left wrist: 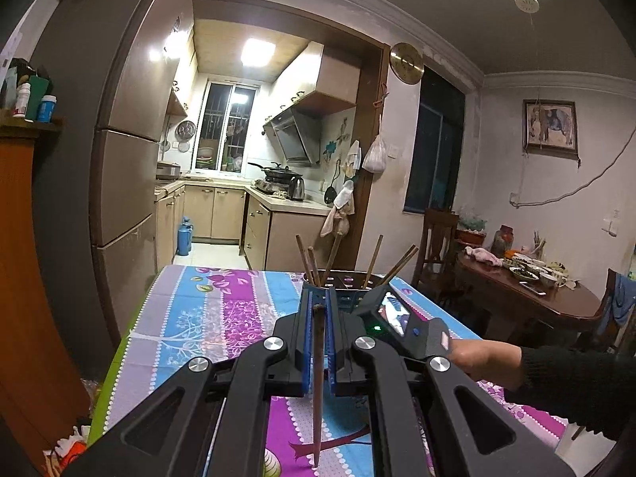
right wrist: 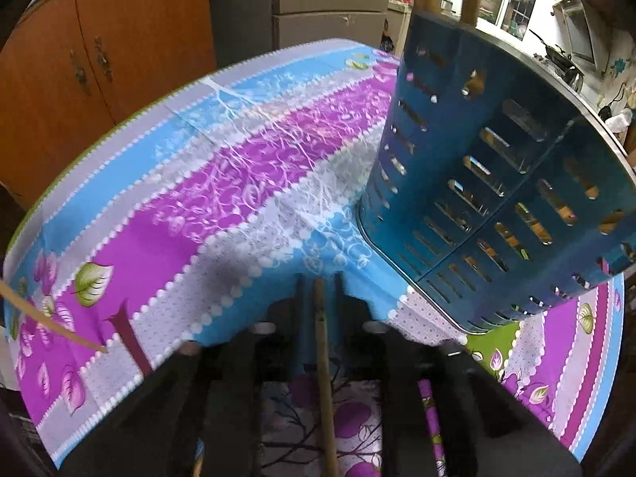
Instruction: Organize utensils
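Both hands look mid-delivery: each hand-held gripper carries one chopstick toward the slotted holder, so the step in hand seems to be loading sticks into it.

The left hand-held gripper [left wrist: 318, 318] is pinching a dark chopstick [left wrist: 318, 389] between its blue pads. The stick's long axis runs roughly along the fingers, its upper end at the fingertips, pointing away toward the metal utensil holder [left wrist: 342, 286] at the far middle of the tabletop [left wrist: 198, 318]; its lower end hangs back toward the camera over the patterned cloth. Several chopsticks already stand tilted in the holder, fanning outward.

The right hand-held gripper [right wrist: 318, 290] is pressed together on a pale bamboo chopstick [right wrist: 324, 377], also lined up along its fingers, tip pointing forward and low over the cloth. The holder sits just right of it, near (its perforated wall fills that side of the right wrist view). Another thin stick [right wrist: 51, 324] lies on the cloth at near left, well apart.

The next move probably calls for raising each stick above the rim, turning it closer to upright, then releasing inside.
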`<action>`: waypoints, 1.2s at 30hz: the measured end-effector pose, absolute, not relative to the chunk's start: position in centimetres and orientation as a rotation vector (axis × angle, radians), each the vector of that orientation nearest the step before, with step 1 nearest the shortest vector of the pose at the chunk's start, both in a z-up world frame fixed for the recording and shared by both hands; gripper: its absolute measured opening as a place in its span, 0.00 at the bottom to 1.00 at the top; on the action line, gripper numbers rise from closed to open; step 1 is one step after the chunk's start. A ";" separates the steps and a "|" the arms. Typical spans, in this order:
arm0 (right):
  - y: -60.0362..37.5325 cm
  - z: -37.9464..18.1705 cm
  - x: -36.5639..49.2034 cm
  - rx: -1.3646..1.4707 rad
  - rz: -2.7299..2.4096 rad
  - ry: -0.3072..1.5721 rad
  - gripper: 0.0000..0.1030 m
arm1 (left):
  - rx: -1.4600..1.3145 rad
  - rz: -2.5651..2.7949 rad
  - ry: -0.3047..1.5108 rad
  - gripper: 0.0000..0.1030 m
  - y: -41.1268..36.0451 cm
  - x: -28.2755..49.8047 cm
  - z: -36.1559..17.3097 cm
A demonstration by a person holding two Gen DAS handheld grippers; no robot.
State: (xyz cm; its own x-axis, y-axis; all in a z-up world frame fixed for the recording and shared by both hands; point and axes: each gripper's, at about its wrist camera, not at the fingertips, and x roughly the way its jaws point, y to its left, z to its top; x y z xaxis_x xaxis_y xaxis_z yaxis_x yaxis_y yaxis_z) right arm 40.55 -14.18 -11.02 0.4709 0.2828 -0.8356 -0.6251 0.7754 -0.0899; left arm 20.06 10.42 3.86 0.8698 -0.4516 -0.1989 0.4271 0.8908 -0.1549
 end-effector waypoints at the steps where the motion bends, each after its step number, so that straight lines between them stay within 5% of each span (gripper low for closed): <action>1: -14.2 -11.1 40.4 -0.429 0.582 0.928 0.35 | -0.108 -0.461 0.233 0.07 10.4 20.1 3.9; 4: -14.0 -12.0 40.1 -0.480 0.578 0.944 0.35 | -0.103 -0.456 0.231 0.07 10.4 20.2 3.8; 12: -14.2 -12.8 40.9 -0.421 0.616 0.975 0.05 | -0.108 -0.452 0.231 0.07 10.5 20.3 3.8; 18: -14.0 -12.1 40.3 -0.423 0.603 0.940 0.05 | -0.107 -0.455 0.237 0.07 10.4 20.3 3.9; 36: -23.3 2.3 29.8 -0.109 0.520 0.445 0.05 | -0.048 -0.467 0.206 0.07 6.7 20.5 6.0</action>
